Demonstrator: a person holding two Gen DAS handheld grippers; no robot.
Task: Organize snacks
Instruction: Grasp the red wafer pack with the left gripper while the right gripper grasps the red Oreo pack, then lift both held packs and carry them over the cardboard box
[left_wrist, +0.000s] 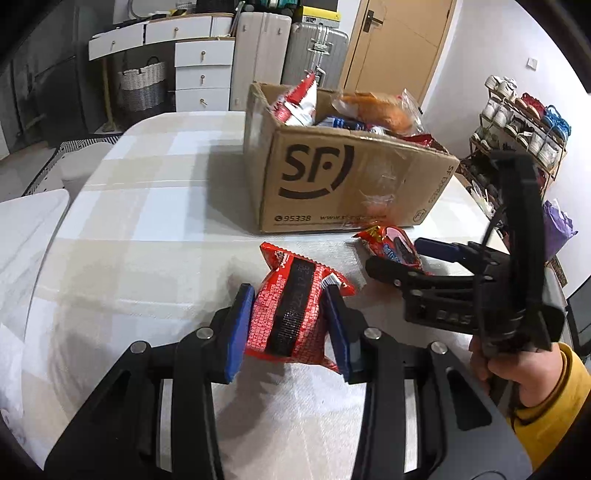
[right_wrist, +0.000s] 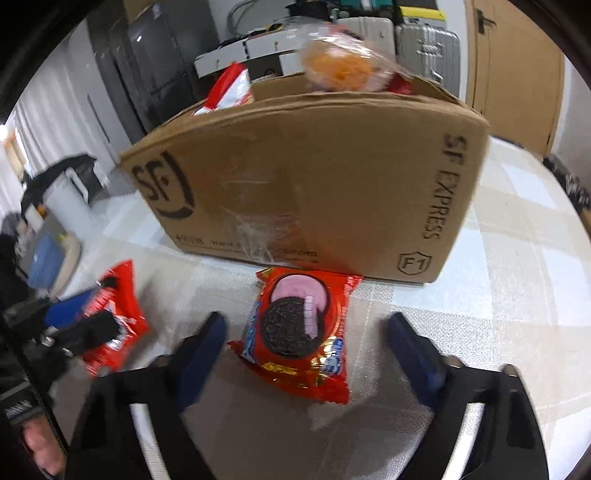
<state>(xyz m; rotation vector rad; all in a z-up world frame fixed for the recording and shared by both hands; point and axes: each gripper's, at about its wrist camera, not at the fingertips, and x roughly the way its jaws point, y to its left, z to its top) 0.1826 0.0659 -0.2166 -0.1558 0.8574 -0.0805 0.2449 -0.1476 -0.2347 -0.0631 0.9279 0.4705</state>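
My left gripper (left_wrist: 288, 325) is shut on a red snack packet (left_wrist: 291, 314) with a black stripe, held just above the table. It also shows in the right wrist view (right_wrist: 110, 321). My right gripper (right_wrist: 310, 350) is open, its blue pads either side of a red Oreo cookie packet (right_wrist: 299, 332) that lies flat on the table in front of the box. The Oreo packet (left_wrist: 391, 247) and right gripper (left_wrist: 410, 258) also show in the left wrist view. A brown SF cardboard box (left_wrist: 347, 173) stands behind, holding several snack bags.
The table has a pale checked cloth (left_wrist: 147, 229). The box's front wall (right_wrist: 314, 177) stands close behind the Oreo packet. Drawers (left_wrist: 203, 70), suitcases (left_wrist: 314, 51) and a door stand behind the table; a shoe rack (left_wrist: 517, 122) is at the right.
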